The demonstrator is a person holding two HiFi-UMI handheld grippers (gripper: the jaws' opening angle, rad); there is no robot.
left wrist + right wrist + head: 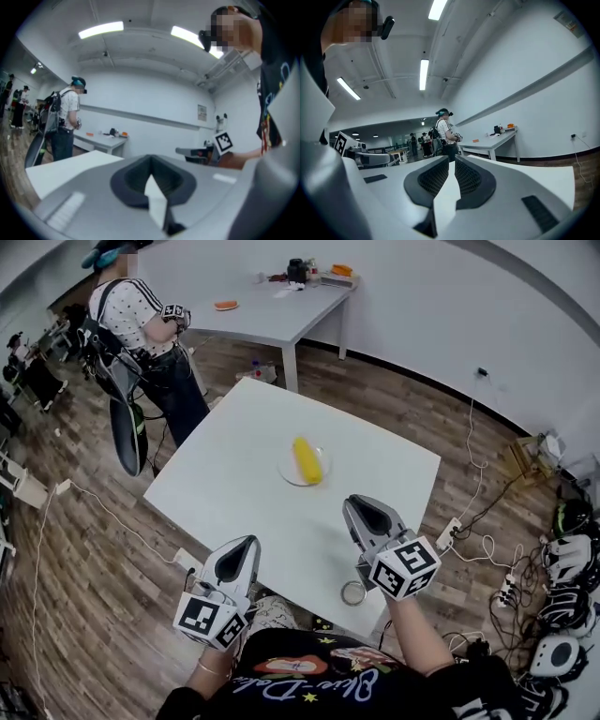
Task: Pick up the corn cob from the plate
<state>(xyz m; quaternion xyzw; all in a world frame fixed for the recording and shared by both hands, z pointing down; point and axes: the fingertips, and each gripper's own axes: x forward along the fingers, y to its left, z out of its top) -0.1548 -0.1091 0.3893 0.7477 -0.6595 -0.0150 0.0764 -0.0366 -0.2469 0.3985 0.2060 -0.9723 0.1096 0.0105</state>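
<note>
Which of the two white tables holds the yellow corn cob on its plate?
The nearer white table: the yellow corn cob lies on a clear round plate near its middle. The farther white table by the wall holds only small clutter.

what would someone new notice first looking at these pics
The yellow corn cob stands out, lying on a small plate near the middle of the white table. Nearer the camera, the left claw and right claw are both shut and empty, short of the plate. Beyond the table, at upper left, another person stands by a second table.
</note>
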